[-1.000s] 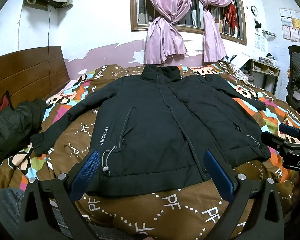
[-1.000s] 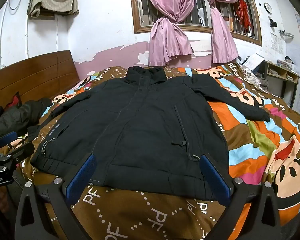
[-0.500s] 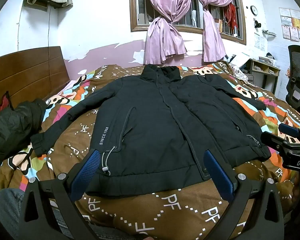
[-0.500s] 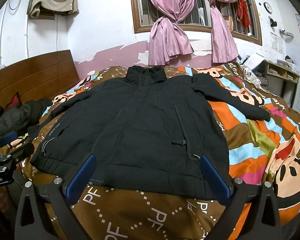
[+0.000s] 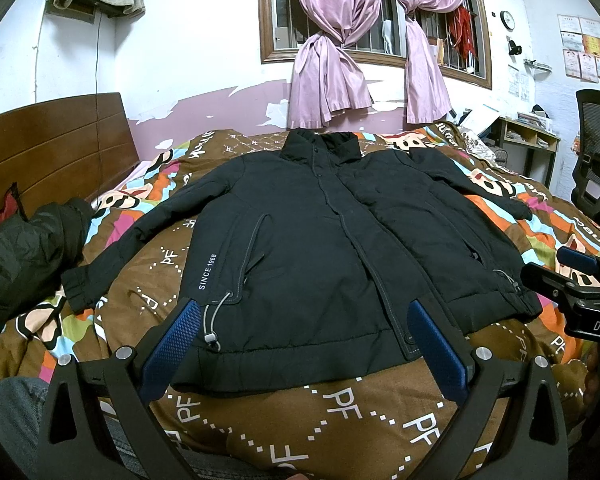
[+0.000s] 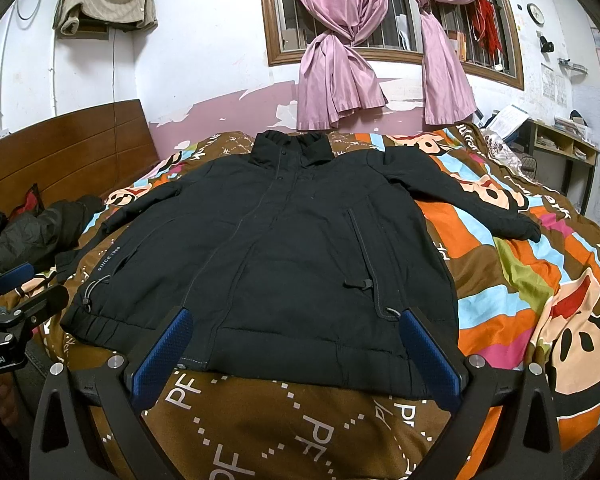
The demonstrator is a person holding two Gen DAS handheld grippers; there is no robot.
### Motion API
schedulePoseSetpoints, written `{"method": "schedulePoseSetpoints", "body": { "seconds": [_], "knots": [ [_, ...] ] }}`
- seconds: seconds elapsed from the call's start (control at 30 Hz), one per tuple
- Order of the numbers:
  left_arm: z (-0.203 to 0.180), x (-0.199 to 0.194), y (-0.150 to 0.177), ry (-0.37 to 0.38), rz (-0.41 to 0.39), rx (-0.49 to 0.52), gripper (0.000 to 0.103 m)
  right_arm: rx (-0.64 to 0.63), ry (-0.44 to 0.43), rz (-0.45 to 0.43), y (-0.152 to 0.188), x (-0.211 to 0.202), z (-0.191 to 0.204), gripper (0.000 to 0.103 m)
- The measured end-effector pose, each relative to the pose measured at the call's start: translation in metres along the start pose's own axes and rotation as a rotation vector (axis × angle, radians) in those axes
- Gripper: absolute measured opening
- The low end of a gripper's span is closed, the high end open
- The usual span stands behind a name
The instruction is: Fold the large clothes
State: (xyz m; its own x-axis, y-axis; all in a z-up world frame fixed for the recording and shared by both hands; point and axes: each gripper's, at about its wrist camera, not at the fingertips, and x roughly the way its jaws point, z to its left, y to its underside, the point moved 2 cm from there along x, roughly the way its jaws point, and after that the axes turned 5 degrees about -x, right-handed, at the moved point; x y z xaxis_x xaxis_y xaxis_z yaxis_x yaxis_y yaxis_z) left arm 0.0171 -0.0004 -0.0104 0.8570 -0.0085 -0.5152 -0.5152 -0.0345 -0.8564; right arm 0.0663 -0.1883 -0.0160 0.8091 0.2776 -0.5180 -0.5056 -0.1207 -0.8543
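A large black jacket (image 5: pixel 312 256) (image 6: pixel 300 248) lies flat and face up on the bed, collar toward the window, both sleeves spread outward. Its hem faces me. My left gripper (image 5: pixel 304 320) hovers open just short of the hem, blue pads wide apart, holding nothing. My right gripper (image 6: pixel 296 324) is likewise open over the hem's right half. In the left wrist view the right gripper (image 5: pixel 580 276) shows at the right edge. The right wrist view catches the left gripper (image 6: pixel 16 292) at the left edge.
A patterned brown and orange bedspread (image 5: pixel 320 412) (image 6: pixel 512 280) covers the bed. A dark crumpled garment (image 5: pixel 20 256) (image 6: pixel 40 232) lies at the left by the wooden headboard (image 5: pixel 48 148). An office chair (image 5: pixel 596 160) and shelves (image 5: pixel 532 140) stand to the right.
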Motion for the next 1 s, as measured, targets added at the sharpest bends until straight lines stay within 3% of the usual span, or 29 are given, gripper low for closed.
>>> {"method": "schedulePoseSetpoints", "body": {
  "seconds": [0.37,0.6,1.0],
  "knots": [
    [0.000,0.001,0.000,-0.001,0.005,0.001,0.101,0.002,0.002,0.005,-0.002,0.000,-0.001,0.103],
    [0.008,0.011,-0.013,0.022,0.062,-0.059,0.101,0.002,0.087,0.069,-0.004,0.009,-0.003,0.103],
    [0.023,0.039,-0.081,-0.024,0.064,-0.113,0.101,-0.073,0.167,0.062,-0.075,0.015,-0.020,0.103]
  ]
}}
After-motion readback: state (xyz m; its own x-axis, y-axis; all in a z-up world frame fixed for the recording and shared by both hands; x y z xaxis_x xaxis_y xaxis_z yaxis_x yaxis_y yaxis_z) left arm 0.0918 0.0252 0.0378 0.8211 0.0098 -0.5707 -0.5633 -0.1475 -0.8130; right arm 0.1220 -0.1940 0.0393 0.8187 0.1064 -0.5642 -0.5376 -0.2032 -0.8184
